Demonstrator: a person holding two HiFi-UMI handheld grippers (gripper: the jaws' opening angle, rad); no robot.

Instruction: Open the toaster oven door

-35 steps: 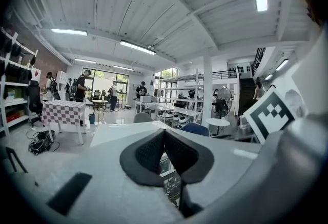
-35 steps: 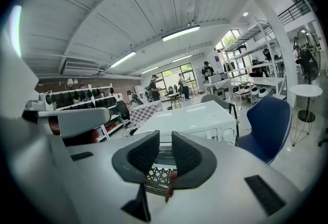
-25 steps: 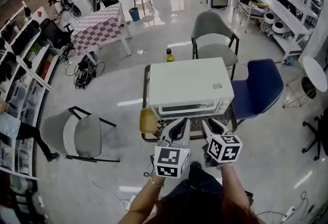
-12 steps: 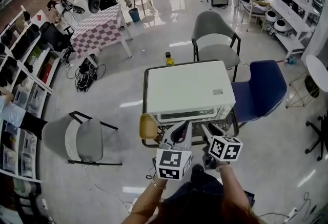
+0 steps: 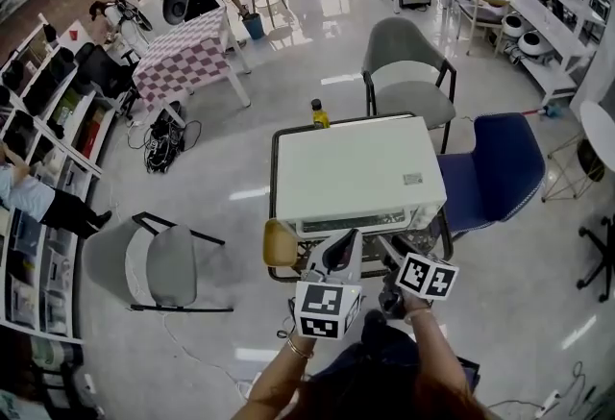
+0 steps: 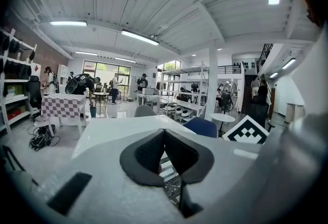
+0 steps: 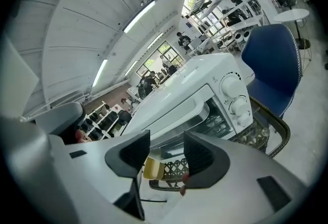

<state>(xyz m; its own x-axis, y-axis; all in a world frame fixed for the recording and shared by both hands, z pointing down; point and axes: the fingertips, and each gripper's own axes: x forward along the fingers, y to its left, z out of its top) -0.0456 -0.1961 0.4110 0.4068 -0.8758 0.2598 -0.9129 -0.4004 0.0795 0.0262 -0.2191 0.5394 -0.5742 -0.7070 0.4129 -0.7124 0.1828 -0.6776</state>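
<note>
The white toaster oven stands on a dark metal table with its door closed and facing me. In the right gripper view the oven fills the middle, its door handle just beyond the jaws and its knobs to the right. My right gripper is in front of the door without touching it; its jaws have just been opening and nothing is between them. My left gripper hangs beside it, shut and empty, level with the oven's top.
A yellow object lies at the table's front left corner. A small bottle stands behind the oven. A blue chair is close on the right, a grey chair behind, another grey chair on the left.
My right gripper has sunk a little and rolled, so its marker cube now sits tilted. My left gripper has crept slightly towards the oven. The oven door stays closed.
</note>
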